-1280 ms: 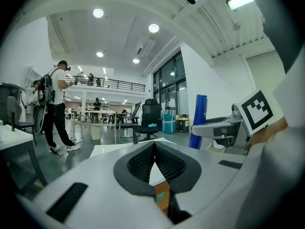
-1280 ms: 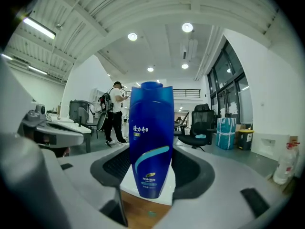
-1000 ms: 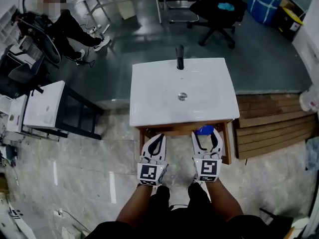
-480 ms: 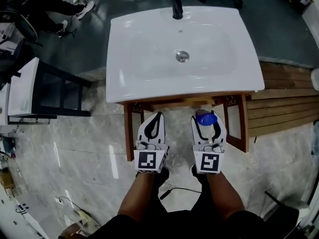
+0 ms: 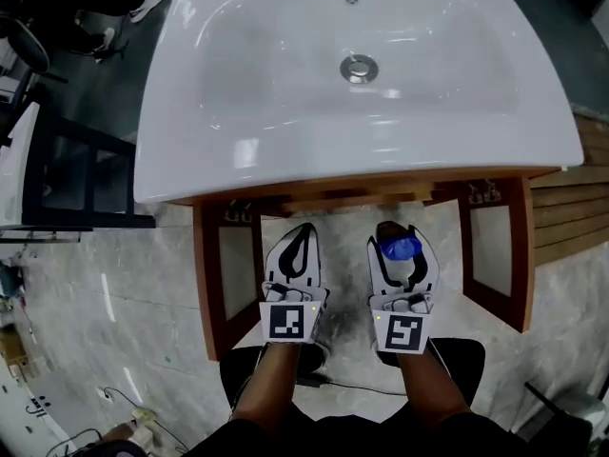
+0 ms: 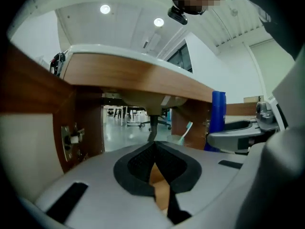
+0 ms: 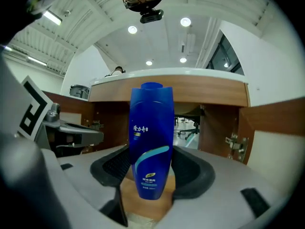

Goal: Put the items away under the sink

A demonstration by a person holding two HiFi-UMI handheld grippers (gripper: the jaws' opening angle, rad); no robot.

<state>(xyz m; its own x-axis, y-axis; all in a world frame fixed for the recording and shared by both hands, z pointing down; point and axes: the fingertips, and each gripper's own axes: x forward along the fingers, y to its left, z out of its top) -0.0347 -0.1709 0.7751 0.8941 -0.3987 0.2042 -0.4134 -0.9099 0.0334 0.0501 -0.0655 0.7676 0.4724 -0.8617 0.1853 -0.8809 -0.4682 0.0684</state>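
A blue bottle [image 7: 151, 142] stands upright between the pads of my right gripper [image 7: 152, 165], which is shut on it. From the head view the bottle's top [image 5: 401, 248] shows in that gripper [image 5: 401, 235], just in front of the open wooden cabinet [image 5: 362, 196] under the white sink [image 5: 285, 93]. My left gripper [image 5: 302, 230] is beside it on the left, its jaws meeting at the tips with nothing in them. The left gripper view looks over those tips [image 6: 153, 145] into the cabinet, where a cup with a toothbrush [image 6: 184, 133] stands.
Both cabinet doors hang open, the left door [image 5: 211, 274] and the right door [image 5: 497, 255] flanking my grippers. The sink's drain pipe [image 6: 152, 125] hangs down inside. A dark rack [image 5: 67, 179] stands left of the sink, wooden boards [image 5: 580, 217] lie right.
Both grippers and the head camera have come down together. The sink now fills the top of the view and the grippers sit level with the open cabinet. The bottle stays held.
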